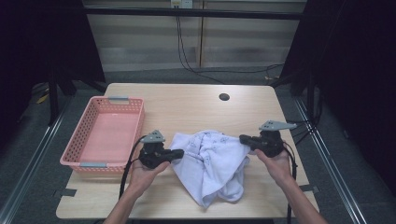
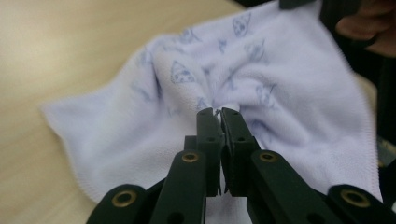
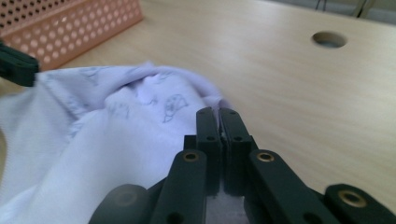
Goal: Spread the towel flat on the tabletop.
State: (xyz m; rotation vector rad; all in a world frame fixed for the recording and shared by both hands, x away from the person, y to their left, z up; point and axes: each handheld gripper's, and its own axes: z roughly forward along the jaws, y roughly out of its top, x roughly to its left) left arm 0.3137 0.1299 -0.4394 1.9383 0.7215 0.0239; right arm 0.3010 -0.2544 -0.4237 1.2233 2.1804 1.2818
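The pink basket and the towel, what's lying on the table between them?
In the high view, the left gripper sits between the pink basket and the towel, its jaws shut on the towel's near edge; around it the wooden table is bare.

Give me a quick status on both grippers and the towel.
Left gripper shut on towel. Right gripper shut on its opposite edge. Towel bunched on table, basket off to the left. Nothing in the way.
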